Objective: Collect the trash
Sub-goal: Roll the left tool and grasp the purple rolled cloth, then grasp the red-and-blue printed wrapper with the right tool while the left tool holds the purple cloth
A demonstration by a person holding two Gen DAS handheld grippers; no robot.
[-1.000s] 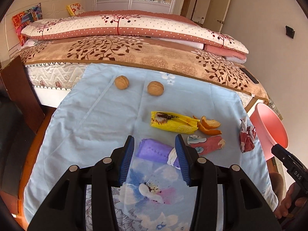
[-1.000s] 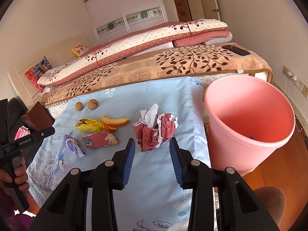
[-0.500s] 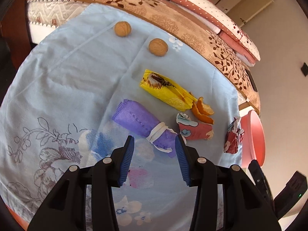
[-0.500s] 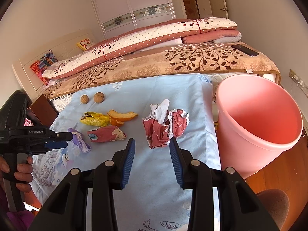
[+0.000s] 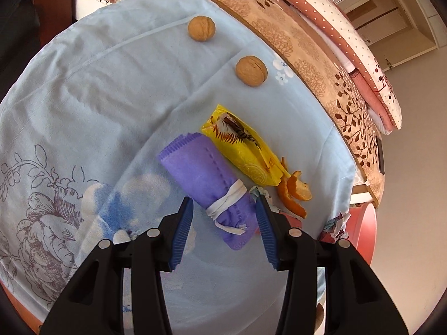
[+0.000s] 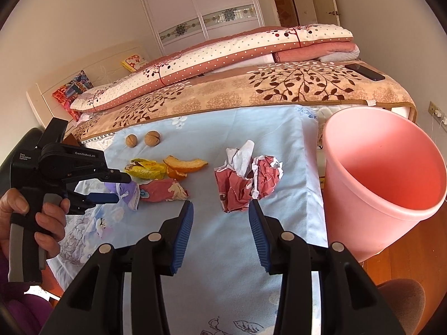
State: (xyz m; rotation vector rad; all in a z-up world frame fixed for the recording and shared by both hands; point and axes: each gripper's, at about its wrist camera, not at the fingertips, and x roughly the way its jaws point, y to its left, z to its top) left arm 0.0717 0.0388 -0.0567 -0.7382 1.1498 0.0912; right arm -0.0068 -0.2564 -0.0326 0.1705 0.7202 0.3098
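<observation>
My left gripper (image 5: 225, 215) is open, its jaws on either side of the near end of a purple wrapper (image 5: 206, 184) with a white band, lying on the blue cloth (image 5: 97, 97). Beside it lie a yellow wrapper (image 5: 245, 150), orange peel (image 5: 296, 192) and a pink wrapper (image 6: 163, 191). My right gripper (image 6: 220, 213) is open, just short of a crumpled red-and-white paper (image 6: 248, 178). The left gripper also shows in the right wrist view (image 6: 111, 188), over the purple wrapper (image 6: 127, 192). The pink bin (image 6: 382, 178) stands at the right.
Two walnuts (image 5: 201, 28) (image 5: 251, 71) sit at the far side of the cloth. A bed with a floral blanket (image 6: 279, 89) lies behind the table. A black phone (image 6: 364, 72) rests on the bed. A brown stool (image 6: 402, 296) is at the lower right.
My left gripper has tilted down and moved forward, so its open jaws now flank the purple wrapper. My right gripper has edged closer to the crumpled paper.
</observation>
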